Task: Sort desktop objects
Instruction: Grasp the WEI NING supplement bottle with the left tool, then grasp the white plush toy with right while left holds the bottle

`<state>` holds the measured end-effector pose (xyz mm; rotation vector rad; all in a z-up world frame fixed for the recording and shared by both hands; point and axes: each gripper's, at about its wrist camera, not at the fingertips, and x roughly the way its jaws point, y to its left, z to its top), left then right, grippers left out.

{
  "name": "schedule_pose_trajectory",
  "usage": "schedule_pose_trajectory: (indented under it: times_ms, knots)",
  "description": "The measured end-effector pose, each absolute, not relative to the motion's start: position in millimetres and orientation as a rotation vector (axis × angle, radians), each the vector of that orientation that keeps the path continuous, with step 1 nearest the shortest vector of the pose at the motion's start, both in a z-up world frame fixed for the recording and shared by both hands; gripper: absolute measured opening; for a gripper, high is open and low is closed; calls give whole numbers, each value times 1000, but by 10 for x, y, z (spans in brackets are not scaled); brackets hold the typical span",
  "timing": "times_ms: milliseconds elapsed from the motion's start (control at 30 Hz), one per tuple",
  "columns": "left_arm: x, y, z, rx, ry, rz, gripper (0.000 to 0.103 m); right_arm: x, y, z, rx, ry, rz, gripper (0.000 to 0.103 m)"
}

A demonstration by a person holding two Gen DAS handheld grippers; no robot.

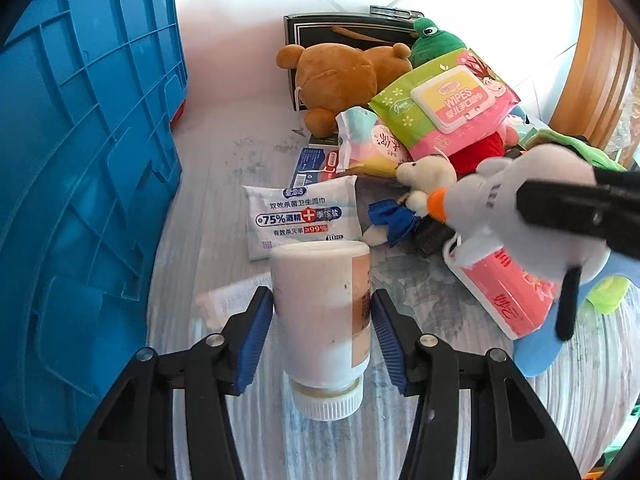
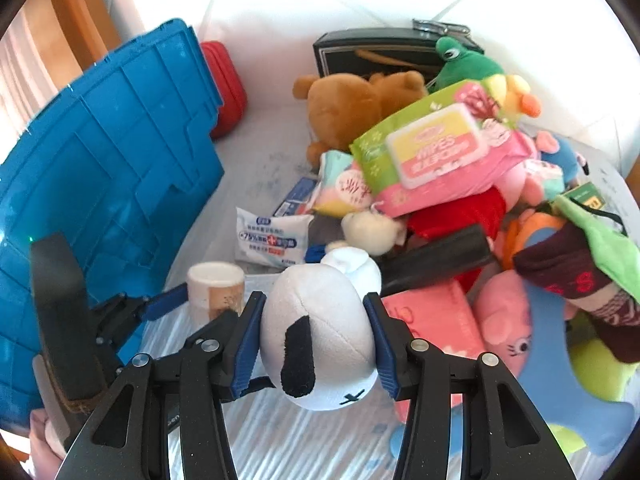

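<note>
In the left wrist view my left gripper (image 1: 320, 296) is shut on a white plastic bottle (image 1: 316, 276) with a ribbed white cap; the blue pads (image 1: 256, 332) press on both its sides and the cap end points back toward the camera. In the right wrist view my right gripper (image 2: 314, 298) is shut on a white plush dog (image 2: 320, 360) with a black ear, held above the tabletop. The left gripper (image 2: 208, 300) and its bottle (image 2: 216, 286) show to the left. From the left wrist the right gripper (image 1: 532, 208) and the dog (image 1: 512, 188) hang at the right.
A blue crate (image 1: 80, 160) stands along the left, with a red case (image 2: 226, 84) behind it. A heap fills the back and right: brown bear (image 1: 340, 76), green frog (image 1: 434, 40), pink-green wipes pack (image 1: 444, 104), alcohol wipes pack (image 1: 304, 212), black box (image 1: 348, 26), pink pig plush (image 2: 504, 320).
</note>
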<state>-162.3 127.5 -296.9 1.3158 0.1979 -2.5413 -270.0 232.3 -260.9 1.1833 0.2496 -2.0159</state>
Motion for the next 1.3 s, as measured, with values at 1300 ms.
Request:
schedule_pose_trajectory:
  times_ms: [1300]
  knots:
    - [-1952, 1668, -3341, 1532, 223, -2529, 47, -2910, 2714, -3017, 1241, 273, -2109, 49]
